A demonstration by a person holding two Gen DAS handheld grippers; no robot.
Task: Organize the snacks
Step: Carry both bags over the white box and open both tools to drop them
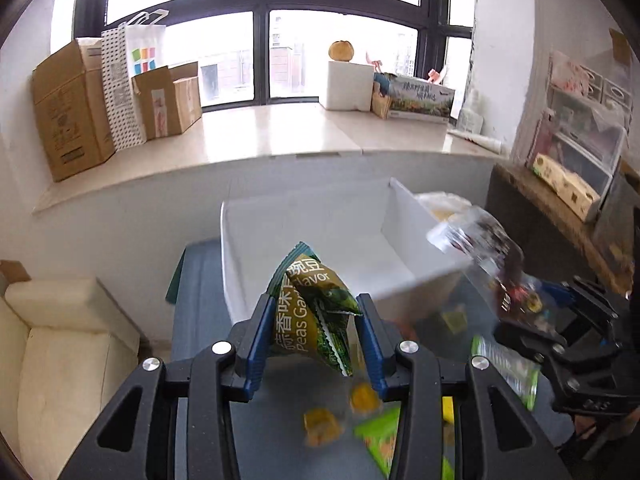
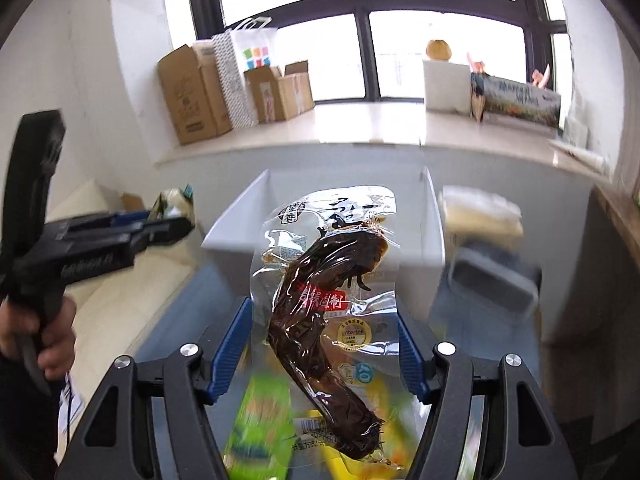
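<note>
left gripper [image 1: 313, 320] clamps pea packet [image 1: 310, 312] | right gripper [image 2: 325, 344] clamps meat pouch [image 2: 328, 312], long axis forward | white bin [image 1: 304, 236] straight ahead of both (left nearer)

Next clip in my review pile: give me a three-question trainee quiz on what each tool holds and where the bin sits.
1. True or false: the left tool grips a green pea snack packet.
2. Multiple choice: what does the right tool hold? A) a cardboard box B) a clear vacuum pack with a dark brown snack C) a yellow candy
3. Fill in: the white bin sits ____ both tools, on the blue table.

Key
1. True; the packet is pinched between the blue pads.
2. B; it stands up between the fingers.
3. Ahead of; its opening faces up, and no snacks show in the part visible.
</note>
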